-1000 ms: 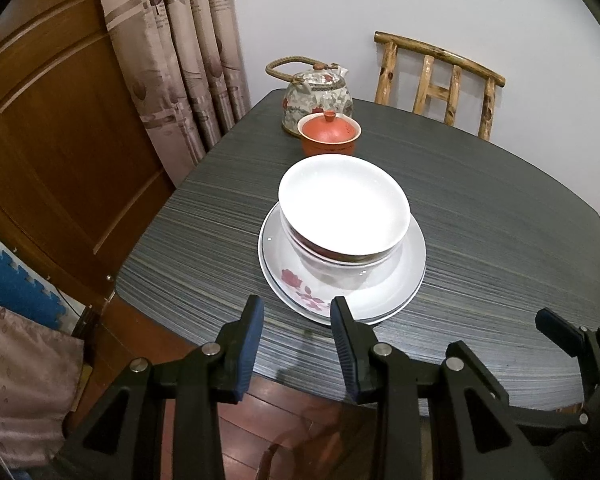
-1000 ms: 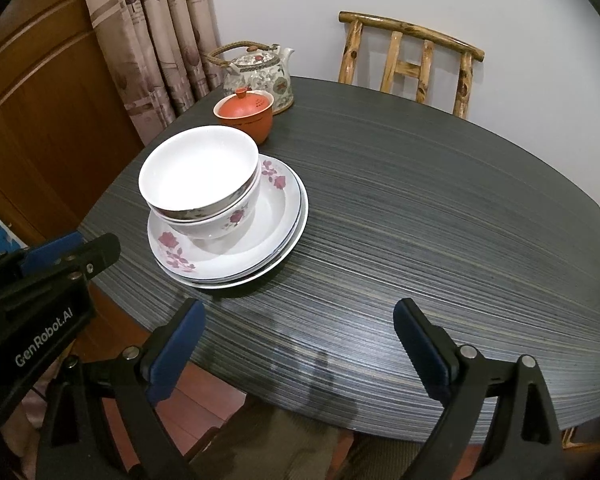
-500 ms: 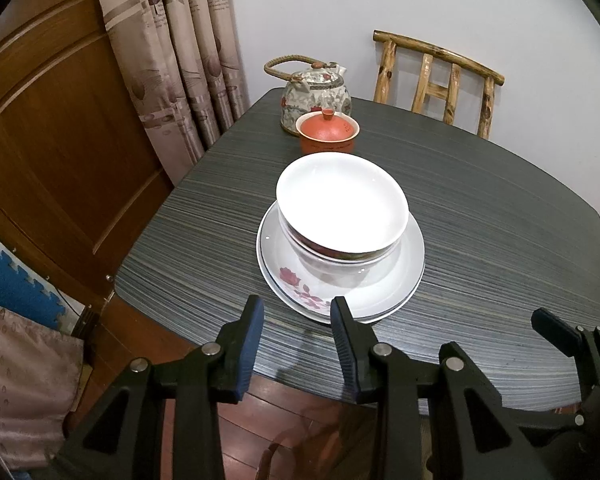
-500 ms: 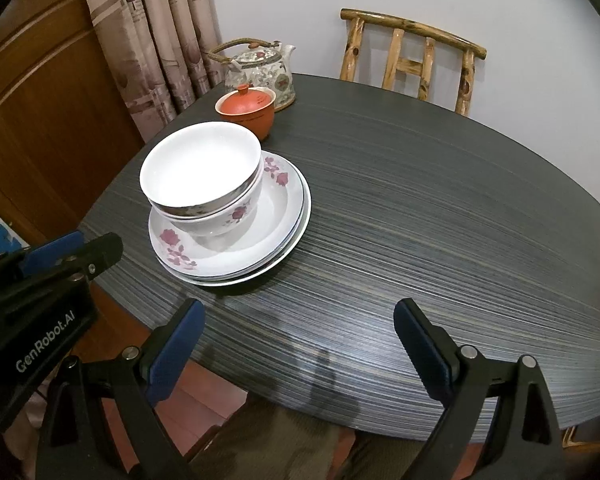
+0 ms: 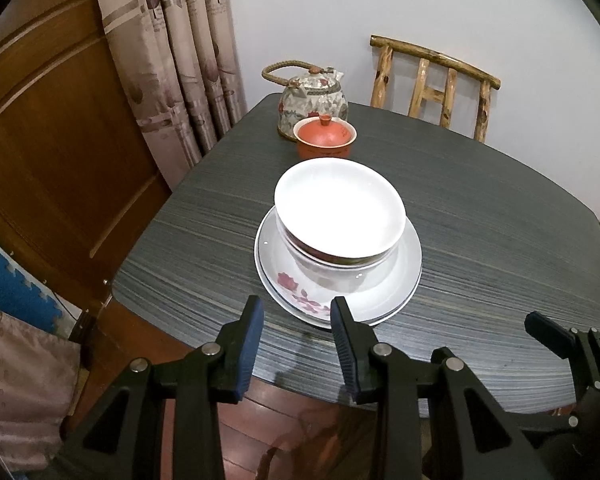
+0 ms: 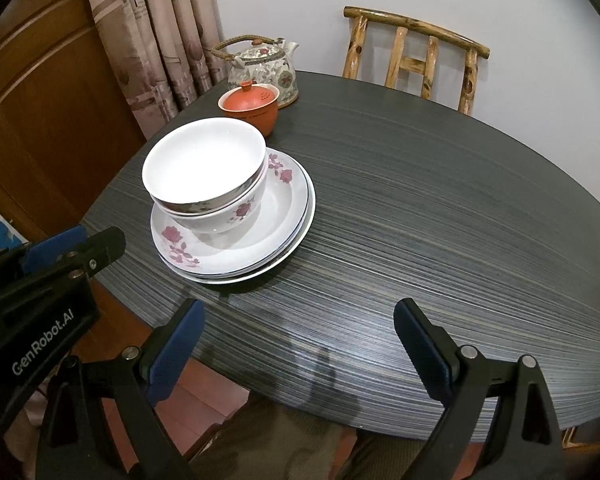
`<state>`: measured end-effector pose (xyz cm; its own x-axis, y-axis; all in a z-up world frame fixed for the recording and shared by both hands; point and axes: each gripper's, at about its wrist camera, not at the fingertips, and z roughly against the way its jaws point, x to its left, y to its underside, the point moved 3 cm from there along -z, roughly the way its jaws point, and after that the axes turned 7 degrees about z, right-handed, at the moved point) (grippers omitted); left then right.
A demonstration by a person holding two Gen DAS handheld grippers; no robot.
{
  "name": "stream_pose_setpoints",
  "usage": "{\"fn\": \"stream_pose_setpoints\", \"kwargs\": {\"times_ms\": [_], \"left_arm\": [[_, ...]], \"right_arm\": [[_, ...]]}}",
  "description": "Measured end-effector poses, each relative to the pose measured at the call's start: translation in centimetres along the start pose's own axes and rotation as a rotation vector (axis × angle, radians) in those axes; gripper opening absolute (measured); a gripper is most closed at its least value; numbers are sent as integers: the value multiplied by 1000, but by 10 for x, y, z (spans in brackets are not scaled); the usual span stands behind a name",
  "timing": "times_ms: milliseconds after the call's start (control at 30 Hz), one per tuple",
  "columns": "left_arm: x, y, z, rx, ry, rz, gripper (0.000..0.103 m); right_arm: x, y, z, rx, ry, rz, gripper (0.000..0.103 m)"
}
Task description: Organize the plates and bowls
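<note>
Two nested bowls sit on stacked floral plates near the table's near-left edge, just in front of the lidded red cup and teapot; nesting looks done, so stacking reads as complete. Left gripper hangs just short of the plate rim, narrow gap, empty. Right gripper spread wide, empty, tilted down over bare tabletop.

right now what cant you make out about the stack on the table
- Lower bowl: inside hidden by the top bowl nested in it, both views.
- Plates: exact count unclear, only rim edges show.
- Plate centre: covered by the bowls.
- Orange lidded cup: contents hidden by its lid.
</note>
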<state>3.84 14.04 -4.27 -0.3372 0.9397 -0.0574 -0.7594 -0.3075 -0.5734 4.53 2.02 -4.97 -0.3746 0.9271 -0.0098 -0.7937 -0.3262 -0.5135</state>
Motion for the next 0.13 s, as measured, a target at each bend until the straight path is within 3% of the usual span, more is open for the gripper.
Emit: {"fn": "stream_pose_setpoints", "kwargs": {"times_ms": [133], "left_arm": [[0,-1,1,-1,-2,-2,35]], "right_arm": [[0,0,0,1,-1,1,94]]}}
